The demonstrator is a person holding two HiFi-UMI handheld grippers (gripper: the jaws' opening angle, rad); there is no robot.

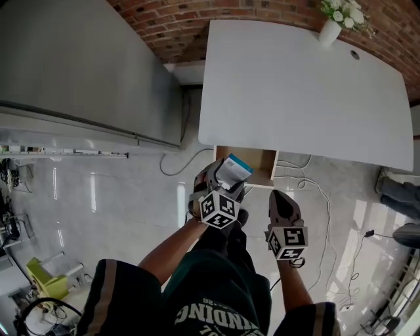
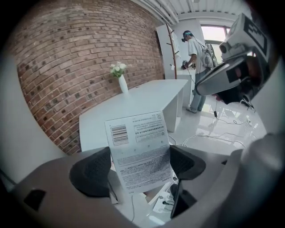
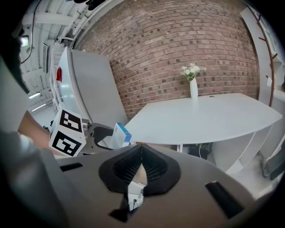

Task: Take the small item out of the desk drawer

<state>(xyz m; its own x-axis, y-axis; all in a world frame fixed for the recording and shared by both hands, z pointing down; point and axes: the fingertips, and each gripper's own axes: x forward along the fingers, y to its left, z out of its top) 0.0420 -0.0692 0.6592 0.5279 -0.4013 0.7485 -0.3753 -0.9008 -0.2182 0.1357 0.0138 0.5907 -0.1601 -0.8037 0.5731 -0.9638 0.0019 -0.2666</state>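
Clamping box [image 2: 138,138] in left gripper [image 2: 139,167] above open drawer [image 1: 261,167]; right gripper [image 3: 141,165] closed, empty. Apparently out already; drawer not yet closed.

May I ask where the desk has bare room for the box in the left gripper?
Nearly all the desk is bare, from its near edge above the open drawer back to the brick wall. Only the far corner holds a vase and a hole. It is crowded at the drawer front, where the left gripper, with the box, and right gripper hang.
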